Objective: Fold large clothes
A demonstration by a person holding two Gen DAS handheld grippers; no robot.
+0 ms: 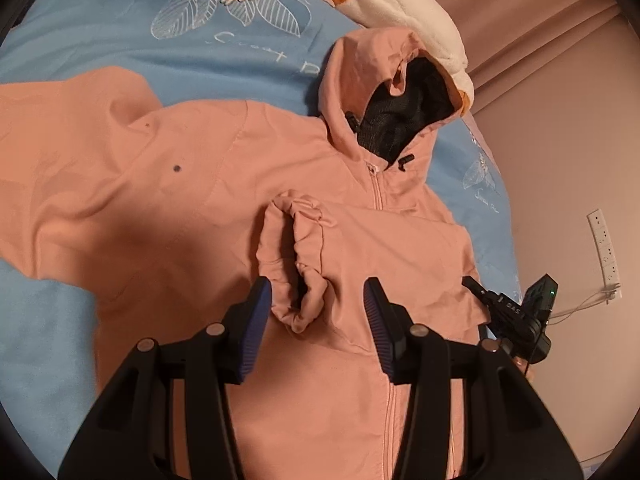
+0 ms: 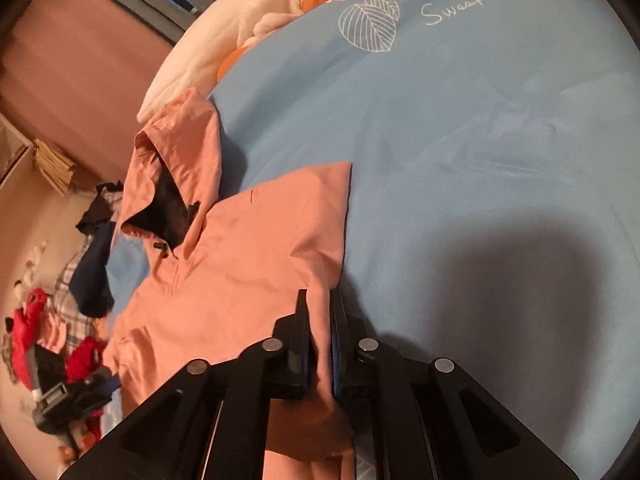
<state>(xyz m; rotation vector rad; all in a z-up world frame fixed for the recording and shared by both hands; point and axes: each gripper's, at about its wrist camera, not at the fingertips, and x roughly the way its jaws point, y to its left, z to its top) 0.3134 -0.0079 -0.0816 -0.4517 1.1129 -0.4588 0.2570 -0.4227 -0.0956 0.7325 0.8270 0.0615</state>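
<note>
A pink hooded jacket lies front up on a blue bed cover, zip closed, its hood showing black mesh lining. One sleeve is folded across the chest, and its gathered cuff rests between the fingers of my left gripper, which stands open and does not press on it. The other sleeve spreads out to the left. In the right wrist view my right gripper is shut on the jacket's folded side edge, with fabric bunched between the pads. That gripper also shows at the jacket's right edge.
A white and orange plush toy lies at the head of the bed beyond the hood. A power strip hangs on the wall to the right. Clothes lie piled on the floor beside the bed. Blue cover stretches right of the jacket.
</note>
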